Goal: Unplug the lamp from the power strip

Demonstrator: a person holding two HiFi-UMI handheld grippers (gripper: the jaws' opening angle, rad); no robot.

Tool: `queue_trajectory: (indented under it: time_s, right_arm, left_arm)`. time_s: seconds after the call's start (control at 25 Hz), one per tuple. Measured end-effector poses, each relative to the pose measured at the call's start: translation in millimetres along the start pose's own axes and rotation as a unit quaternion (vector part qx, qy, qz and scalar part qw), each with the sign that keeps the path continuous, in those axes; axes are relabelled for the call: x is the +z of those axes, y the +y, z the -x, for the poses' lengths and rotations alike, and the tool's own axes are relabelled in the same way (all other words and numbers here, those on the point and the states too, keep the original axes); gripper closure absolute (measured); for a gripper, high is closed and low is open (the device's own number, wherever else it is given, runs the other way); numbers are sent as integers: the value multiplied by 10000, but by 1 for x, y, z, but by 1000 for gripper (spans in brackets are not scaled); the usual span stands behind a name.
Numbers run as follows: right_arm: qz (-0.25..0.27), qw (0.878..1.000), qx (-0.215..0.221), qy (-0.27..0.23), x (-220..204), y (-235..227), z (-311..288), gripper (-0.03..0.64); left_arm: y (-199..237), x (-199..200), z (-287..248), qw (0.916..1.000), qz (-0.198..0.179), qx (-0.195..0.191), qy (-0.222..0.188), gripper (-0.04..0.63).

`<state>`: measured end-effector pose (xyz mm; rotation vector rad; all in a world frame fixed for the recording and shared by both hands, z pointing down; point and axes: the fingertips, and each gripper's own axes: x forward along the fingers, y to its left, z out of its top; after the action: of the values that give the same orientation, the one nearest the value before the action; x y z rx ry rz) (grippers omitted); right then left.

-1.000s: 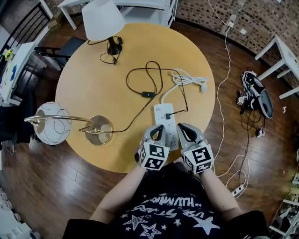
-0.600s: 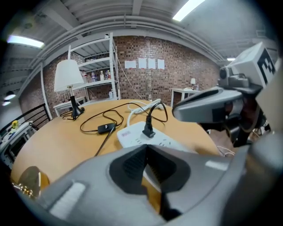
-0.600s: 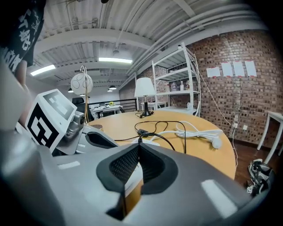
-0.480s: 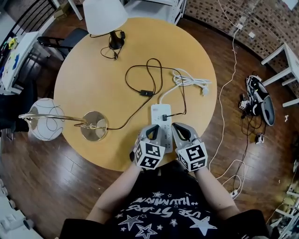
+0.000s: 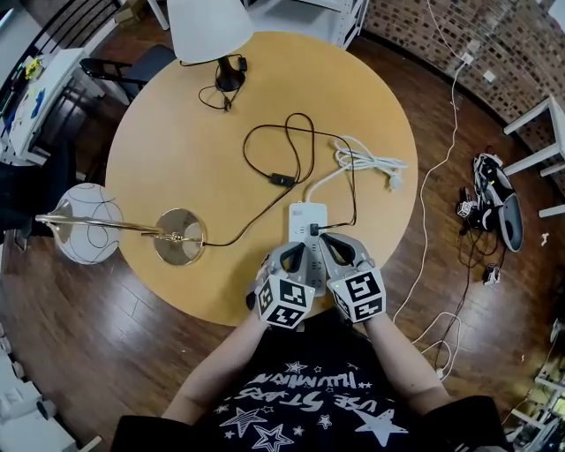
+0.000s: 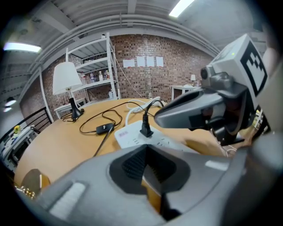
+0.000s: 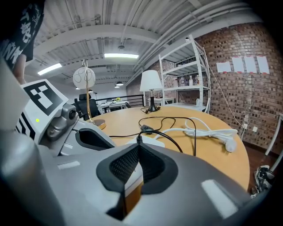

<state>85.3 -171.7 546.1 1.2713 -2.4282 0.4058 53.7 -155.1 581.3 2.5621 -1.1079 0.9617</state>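
Note:
The white power strip (image 5: 305,219) lies on the round wooden table (image 5: 177,150), with one black plug (image 5: 315,230) seated in it. Its black cord loops through an inline switch (image 5: 282,179) to the brass lamp base (image 5: 181,237). That lamp's globe shade (image 5: 86,222) overhangs the table's left edge. My left gripper (image 5: 296,251) and right gripper (image 5: 334,244) sit side by side over the strip's near end, both shut and holding nothing. In the left gripper view the plug (image 6: 146,128) stands upright just ahead of the shut jaws, and the right gripper (image 6: 177,110) is close on the right.
A white-shaded lamp (image 5: 209,26) stands at the table's far edge. A bundled white cord (image 5: 371,162) lies right of the strip. Cables and a power strip (image 5: 441,353) lie on the floor to the right, with white tables and shelving around.
Both grippers have drawn closer together over the near end of the power strip. Their jaws stayed shut. The head view shifted slightly.

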Motion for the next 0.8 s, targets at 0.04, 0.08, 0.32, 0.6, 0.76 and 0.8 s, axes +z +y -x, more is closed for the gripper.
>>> queue_trajectory:
  time_s: [0.04,0.08,0.32,0.6,0.76,0.8]
  right_arm:
    - [7,10000,47,2,0,1,-3,607]
    - [8,9999,99,20,-1,2,-5,594]
    - [45,9997,183,155,-7,-1,-18,509]
    - [168,9995,167,224,-6,-2,-34,494]
    - [348,9988,169,283,3,2,-36,528]
    - [397,9987,149,285,5,3,-36,529]
  left_arm:
    - [0,0,0,10000,20,0,-6,594]
    - [0,-1,0,10000,34,1,-8,593]
    - [-1,-1,-1,9999,101,-44,-19,593]
    - [-2,-1,0,10000,41,-58,5,594]
    - [-2,0,0,9999,104,-113,51,594]
    - [-2,0,0,9998,126,-125,72,593]
